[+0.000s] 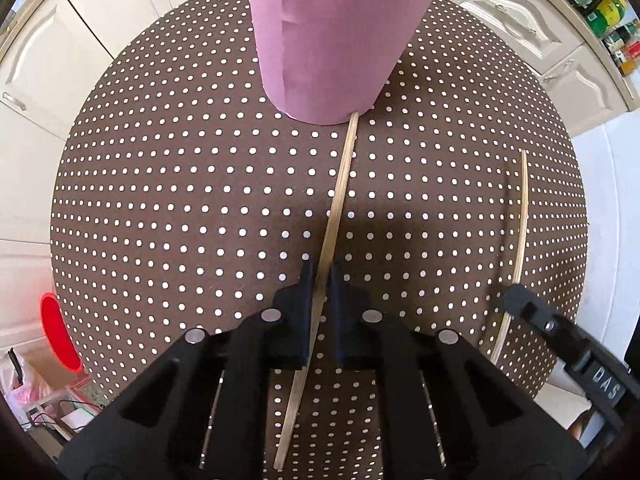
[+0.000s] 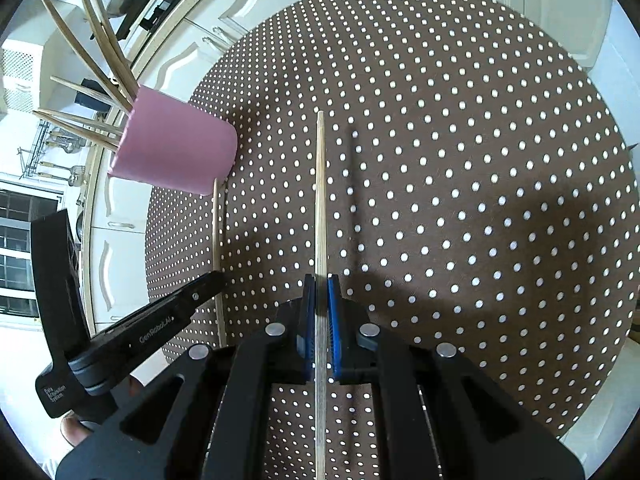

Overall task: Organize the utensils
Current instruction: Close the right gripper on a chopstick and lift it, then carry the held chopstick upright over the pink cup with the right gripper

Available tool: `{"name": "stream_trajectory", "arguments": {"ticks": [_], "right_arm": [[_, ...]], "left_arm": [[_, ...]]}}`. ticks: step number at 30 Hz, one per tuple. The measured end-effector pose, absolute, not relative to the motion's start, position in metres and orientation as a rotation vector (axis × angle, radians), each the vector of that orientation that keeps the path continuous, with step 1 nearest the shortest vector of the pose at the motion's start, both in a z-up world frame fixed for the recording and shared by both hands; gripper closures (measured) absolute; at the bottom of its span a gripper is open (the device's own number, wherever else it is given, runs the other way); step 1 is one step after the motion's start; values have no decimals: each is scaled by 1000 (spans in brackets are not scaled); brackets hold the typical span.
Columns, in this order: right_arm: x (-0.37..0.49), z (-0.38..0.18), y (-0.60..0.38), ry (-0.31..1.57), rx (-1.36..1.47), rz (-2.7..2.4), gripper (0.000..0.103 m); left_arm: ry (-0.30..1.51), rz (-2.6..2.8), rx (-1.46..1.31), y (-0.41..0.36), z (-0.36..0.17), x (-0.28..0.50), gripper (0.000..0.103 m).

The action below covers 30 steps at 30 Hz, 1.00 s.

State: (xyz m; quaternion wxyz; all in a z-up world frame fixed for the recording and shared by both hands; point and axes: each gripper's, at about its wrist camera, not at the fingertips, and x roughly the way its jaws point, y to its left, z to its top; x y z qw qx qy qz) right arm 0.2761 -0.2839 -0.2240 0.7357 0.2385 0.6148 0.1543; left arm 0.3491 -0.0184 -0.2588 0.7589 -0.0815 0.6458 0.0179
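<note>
Nearest the left wrist camera, the left gripper (image 1: 320, 276) has its jaws drawn narrow around a chopstick on the table (image 1: 338, 200), which passes between the pads. The stick runs away from the camera across the dotted brown tablecloth (image 1: 180, 200), and its far tip reaches the base of the pink cup (image 1: 332, 40). The cup stands upright straight ahead and blocks the far side of the table. To the right, the right gripper (image 1: 516, 300) reaches in from the edge, a held chopstick (image 1: 520, 220) sticking forward from it.

In the right wrist view, the right gripper (image 2: 319, 280) is clamped on its chopstick (image 2: 320, 200), blue pads pressing both sides. The stick points straight ahead above the cloth (image 2: 480, 160) and casts a thin shadow just to its right. At the left of this view the left gripper (image 2: 208, 284) comes down onto the other chopstick (image 2: 218, 232), which lies below the cup (image 2: 176, 152).

Only the right wrist view shows the cup's mouth, with a bundle of chopsticks (image 2: 92, 52) fanning out of it. Only the left wrist view shows a red round object (image 1: 56, 332) beyond the table's left edge. White cabinet doors (image 1: 100, 12) ring the table.
</note>
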Motion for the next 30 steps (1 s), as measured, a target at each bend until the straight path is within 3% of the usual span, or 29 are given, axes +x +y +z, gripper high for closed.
{"name": "stream_trajectory", "arguments": {"ticks": [16, 30], "right_arm": [[271, -170, -272, 1253, 494, 362, 98], [278, -99, -272, 964, 489, 426, 98]], "left_arm": [[1293, 23, -213, 19, -187, 298, 96], [1171, 39, -294, 53, -137, 265, 96]]}}
